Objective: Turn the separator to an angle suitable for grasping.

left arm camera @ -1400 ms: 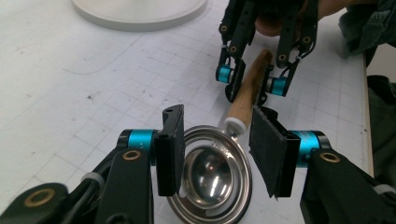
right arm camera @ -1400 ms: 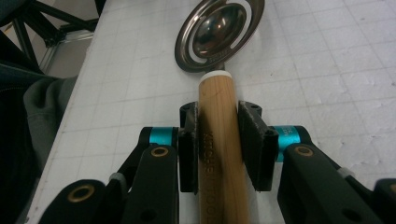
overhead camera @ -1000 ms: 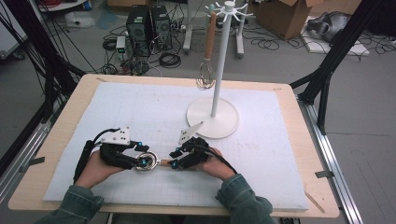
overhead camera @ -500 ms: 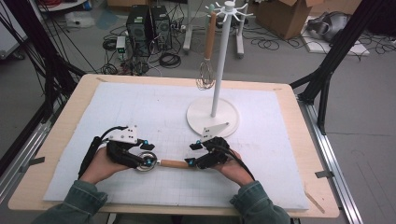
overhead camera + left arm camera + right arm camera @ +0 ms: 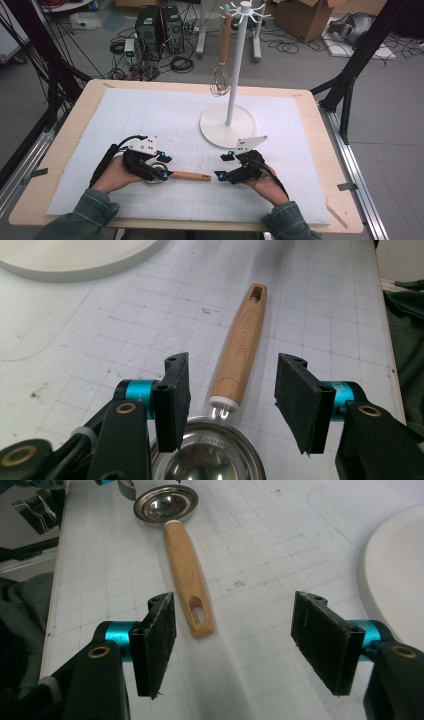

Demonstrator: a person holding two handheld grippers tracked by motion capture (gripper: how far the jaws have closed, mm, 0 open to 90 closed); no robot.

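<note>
While strainer (image 5: 170,175) lies flat, 2 hands flank it

The wooden-handled metal strainer (image 5: 175,175) lies flat on the white mat (image 5: 150,115).

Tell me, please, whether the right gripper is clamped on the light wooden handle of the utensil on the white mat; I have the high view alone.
Observer: No. The right gripper has just been opening its jaws, and the light wooden handle lies flat on the mat with its end near one pad, untouched.
Operator: Thank you. Is there anything at that end to hang it by?
Observer: Yes, a long slot is cut through it.
Operator: And the left gripper?
Observer: The left gripper stands open astride the spot where the handle joins the round shiny metal bowl; the pad on the far side of the handle is clearly apart from it.
</note>
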